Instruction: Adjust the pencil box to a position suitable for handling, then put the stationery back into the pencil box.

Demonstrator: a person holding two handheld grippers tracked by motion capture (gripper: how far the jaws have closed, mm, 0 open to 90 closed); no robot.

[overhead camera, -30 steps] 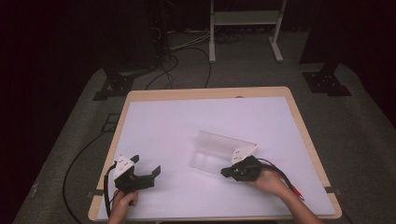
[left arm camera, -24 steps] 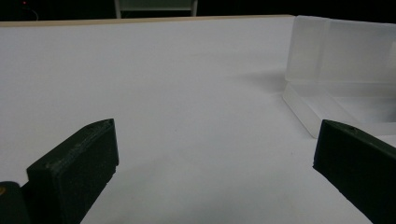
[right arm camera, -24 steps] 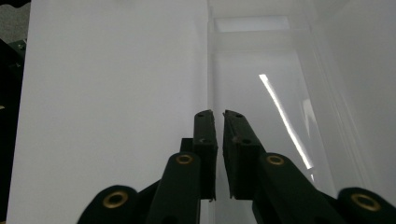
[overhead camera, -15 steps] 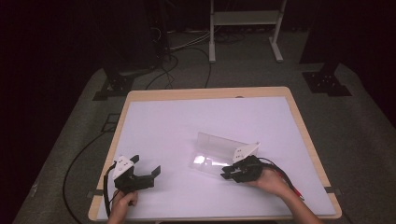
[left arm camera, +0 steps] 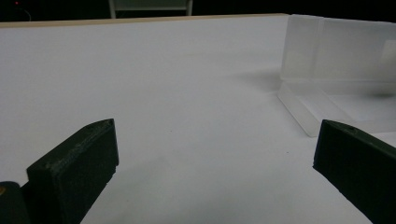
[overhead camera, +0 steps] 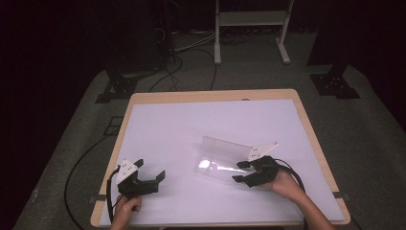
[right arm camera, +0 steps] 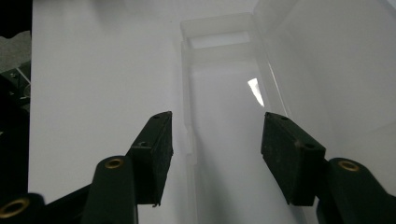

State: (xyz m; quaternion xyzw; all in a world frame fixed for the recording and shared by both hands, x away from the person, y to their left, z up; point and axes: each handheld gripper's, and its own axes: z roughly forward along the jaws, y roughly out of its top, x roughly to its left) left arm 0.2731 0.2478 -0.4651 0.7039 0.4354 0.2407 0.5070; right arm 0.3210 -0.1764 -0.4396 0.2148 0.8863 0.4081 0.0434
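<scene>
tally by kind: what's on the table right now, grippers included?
Clear plastic box, lid open: 1
Gripper: 2, left gripper and right gripper, both open
Total: 3

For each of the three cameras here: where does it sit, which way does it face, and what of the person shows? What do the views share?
High view: above the person's side, facing forward and down on the table; both hands, left gripper and right gripper show.
Left gripper view: rides the left gripper, low across the table toward the clear plastic box; open jaws show.
Right gripper view: rides the right gripper, looking down into the open box; jaws just opened, either side of it.
Shared: all three show the box.
</scene>
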